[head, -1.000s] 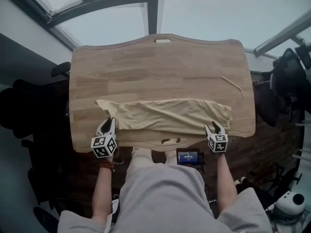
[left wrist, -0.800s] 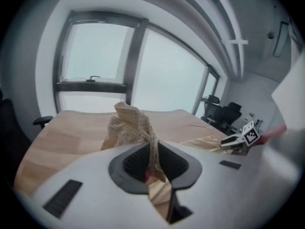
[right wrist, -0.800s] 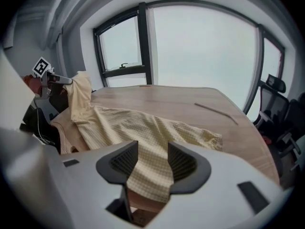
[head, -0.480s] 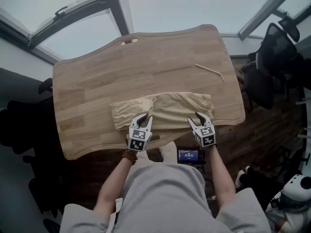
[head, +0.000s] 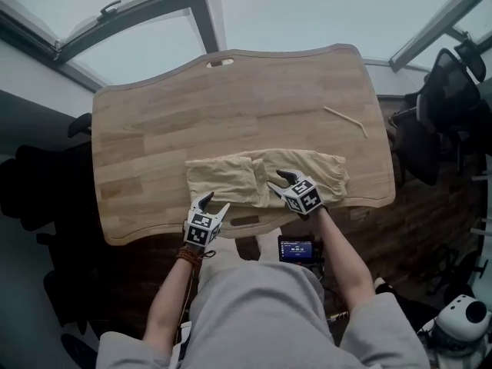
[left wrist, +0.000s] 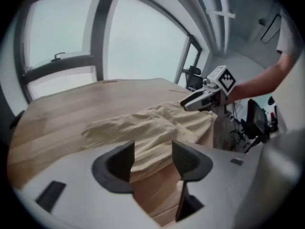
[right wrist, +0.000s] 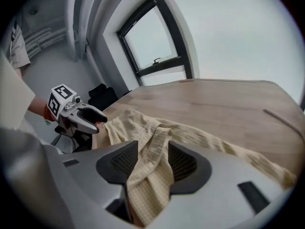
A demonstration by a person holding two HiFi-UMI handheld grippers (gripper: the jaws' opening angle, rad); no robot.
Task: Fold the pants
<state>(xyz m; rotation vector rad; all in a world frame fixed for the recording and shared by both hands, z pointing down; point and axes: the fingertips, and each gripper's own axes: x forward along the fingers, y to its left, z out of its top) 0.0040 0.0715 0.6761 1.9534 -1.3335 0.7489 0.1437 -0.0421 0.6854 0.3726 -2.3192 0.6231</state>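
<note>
Beige pants [head: 231, 181] lie folded short along the front of the wooden table [head: 231, 106]. My left gripper [head: 215, 202] is at the table's front edge, just off the cloth's near left hem. Its jaws are opening and nothing sits between them [left wrist: 153, 149]; the pants [left wrist: 143, 128] lie just beyond. My right gripper [head: 277, 181] is over the middle of the pants, shut on a raised fold of cloth [right wrist: 153, 149] that hangs down between the pads. The other gripper shows in each gripper view: the right gripper [left wrist: 195, 100] and the left gripper [right wrist: 97, 118].
A thin pale stick [head: 346, 121] lies on the table's right side. Dark office chairs stand at the right [head: 446, 106] and left [head: 38, 183]. A small lit screen [head: 298, 248] sits below the front edge. The table has a slot [head: 221, 62] at its far edge.
The pants went from spread long to folded shorter. My left gripper carried the left end rightward, let go and drew back to the front edge. My right gripper moved left with cloth.
</note>
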